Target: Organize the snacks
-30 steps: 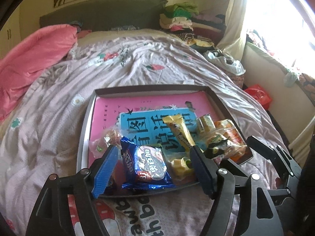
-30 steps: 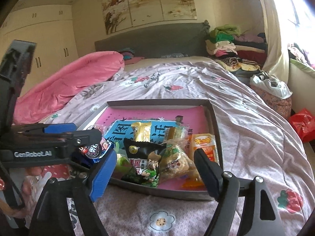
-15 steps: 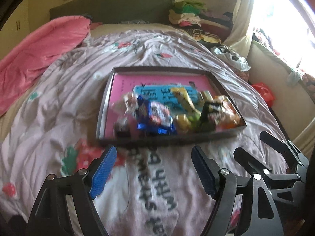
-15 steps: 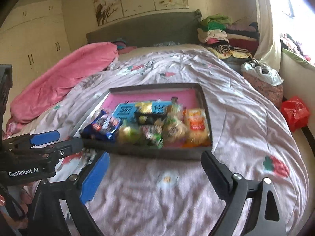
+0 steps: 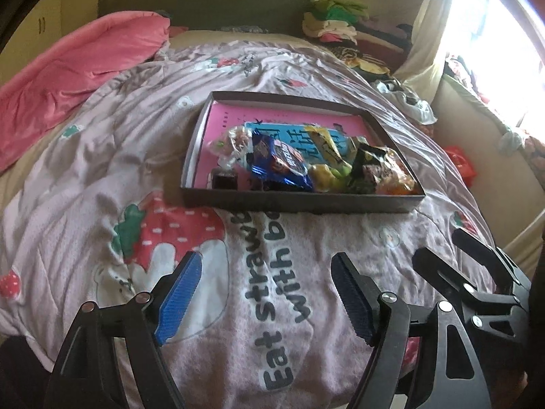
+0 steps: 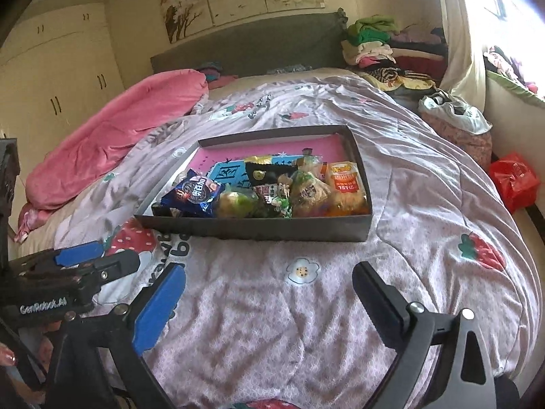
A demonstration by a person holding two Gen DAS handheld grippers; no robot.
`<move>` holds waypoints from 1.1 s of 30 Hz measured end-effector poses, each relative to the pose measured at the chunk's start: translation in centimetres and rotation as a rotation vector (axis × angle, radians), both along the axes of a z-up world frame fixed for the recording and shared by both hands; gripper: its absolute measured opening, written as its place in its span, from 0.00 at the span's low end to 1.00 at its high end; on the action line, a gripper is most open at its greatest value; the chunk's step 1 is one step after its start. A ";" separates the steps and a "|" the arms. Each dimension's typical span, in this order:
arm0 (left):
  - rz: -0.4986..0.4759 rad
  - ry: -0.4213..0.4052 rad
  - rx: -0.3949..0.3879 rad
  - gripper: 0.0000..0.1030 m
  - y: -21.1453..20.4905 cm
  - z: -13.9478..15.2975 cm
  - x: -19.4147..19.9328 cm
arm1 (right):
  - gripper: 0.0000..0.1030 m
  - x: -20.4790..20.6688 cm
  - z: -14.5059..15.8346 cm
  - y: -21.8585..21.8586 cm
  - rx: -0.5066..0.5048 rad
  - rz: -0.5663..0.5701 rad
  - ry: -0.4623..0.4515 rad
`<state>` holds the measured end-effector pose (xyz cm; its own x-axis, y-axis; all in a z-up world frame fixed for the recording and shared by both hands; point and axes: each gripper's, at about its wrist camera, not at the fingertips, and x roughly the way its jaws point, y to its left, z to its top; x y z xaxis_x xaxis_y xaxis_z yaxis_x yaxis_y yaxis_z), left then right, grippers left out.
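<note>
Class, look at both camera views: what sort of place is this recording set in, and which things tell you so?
Most likely a home bedroom. A bed with a strawberry-print quilt and grey headboard, a pink duvet, built-in wardrobes, and folded clothes piled near the window.

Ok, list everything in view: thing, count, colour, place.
box: one, dark grey, on the quilt.
blue packet: one, blue, left front of the box.
orange packet: one, orange, right end of the box.
other snacks: several, mixed, between those two.
book: one, pink and blue, under the snacks.
quilt: one, lilac, strawberry print, covering the bed.
pink blanket: one, left of the bed.
folded clothes: a pile, mixed, by the headboard.
red bag: one, on the floor, right.
left gripper: fingers open, empty.
right gripper: fingers open, empty.
</note>
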<state>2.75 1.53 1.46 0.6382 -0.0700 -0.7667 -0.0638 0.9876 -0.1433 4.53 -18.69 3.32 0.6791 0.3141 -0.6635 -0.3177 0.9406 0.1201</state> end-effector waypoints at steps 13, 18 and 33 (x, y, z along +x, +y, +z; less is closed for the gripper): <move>0.002 0.007 0.008 0.77 0.0 -0.2 -0.2 | 0.96 -0.2 -0.2 0.3 -0.010 0.005 0.004; 0.010 0.002 0.008 0.77 0.1 -0.1 -0.2 | 0.96 -0.2 -0.2 0.3 -0.014 0.001 0.000; 0.002 -0.004 0.011 0.77 0.0 0.4 -0.5 | 0.97 -0.4 -0.3 0.1 -0.017 -0.001 -0.001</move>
